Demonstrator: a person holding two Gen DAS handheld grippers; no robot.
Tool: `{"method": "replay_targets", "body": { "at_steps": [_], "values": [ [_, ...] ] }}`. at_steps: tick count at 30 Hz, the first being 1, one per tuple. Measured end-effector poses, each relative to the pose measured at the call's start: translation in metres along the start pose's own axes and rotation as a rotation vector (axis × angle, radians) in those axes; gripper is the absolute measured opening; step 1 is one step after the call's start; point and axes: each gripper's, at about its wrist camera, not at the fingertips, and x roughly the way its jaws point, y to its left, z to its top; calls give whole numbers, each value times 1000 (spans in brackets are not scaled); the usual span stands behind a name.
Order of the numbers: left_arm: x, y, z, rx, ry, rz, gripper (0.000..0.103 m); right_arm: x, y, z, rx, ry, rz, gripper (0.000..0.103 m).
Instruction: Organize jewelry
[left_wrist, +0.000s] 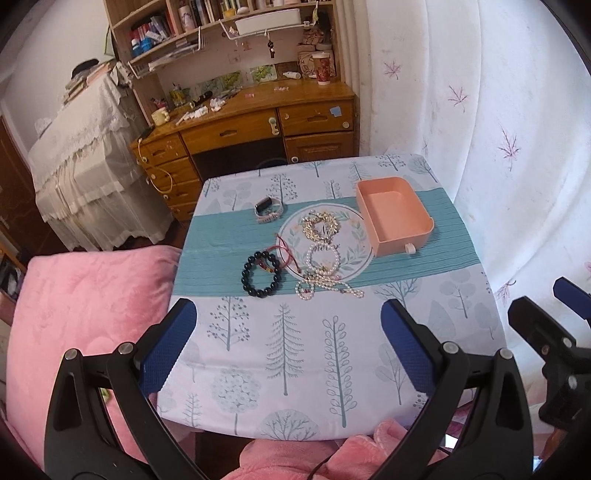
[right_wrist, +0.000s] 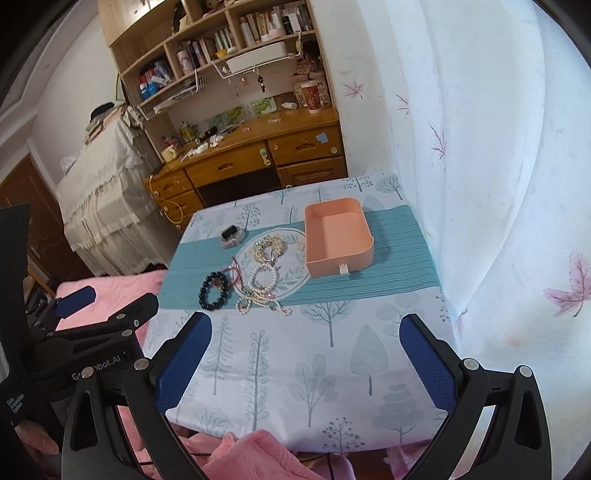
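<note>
1. Grippers: left gripper (left_wrist: 288, 332) and right gripper (right_wrist: 306, 347) both spread wide, nothing between the blue pads, both held over the near edge of the table (left_wrist: 424, 398), well short of the jewelry.
2. Tray: empty peach tray (left_wrist: 395, 218) sits on the teal runner (left_wrist: 218, 254), far right of the table, small white tab on its near wall.
3. Jewelry, all outside the tray, clustered to its left around the runner's round printed patch:
   - gold chain bracelet (left_wrist: 320, 225) at the far side of the patch
   - pearl bracelet (left_wrist: 323, 258) just nearer
   - pearl strand (left_wrist: 332, 286) in a loose tangle at the near edge of the runner
   - black bead bracelet (left_wrist: 260, 275) to the left, touching a red cord bracelet (left_wrist: 286, 251)
   - watch (left_wrist: 269, 208) on a pale band, furthest back and left, apart from the rest
4. Surroundings: pink blanket (left_wrist: 85, 314) left of the table, wooden desk (left_wrist: 258, 122) with shelves behind, white curtain (left_wrist: 498, 129) on the right.
</note>
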Motion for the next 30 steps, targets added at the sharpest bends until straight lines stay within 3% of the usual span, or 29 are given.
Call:
{"method": "replay_targets", "body": {
  "at_steps": [8, 10, 17, 21, 30],
  "values": [
    [-13, 12, 10, 9, -52, -13, 100, 13, 4, 12, 1, -2, 32, 103],
    [-12, 18, 11, -1, -58, -46, 100, 18, 7, 14, -3, 0, 42, 103],
    [13, 48, 12, -74, -12, -127, 99, 34, 27, 13, -90, -33, 33, 103],
    [47, 68, 6, -130, 42, -161, 99, 56, 42, 5, -135, -35, 19, 103],
    [177, 110, -13, -216, 341, -233, 99, 141, 92, -27, -275, 104, -11, 103]
  ]
}}
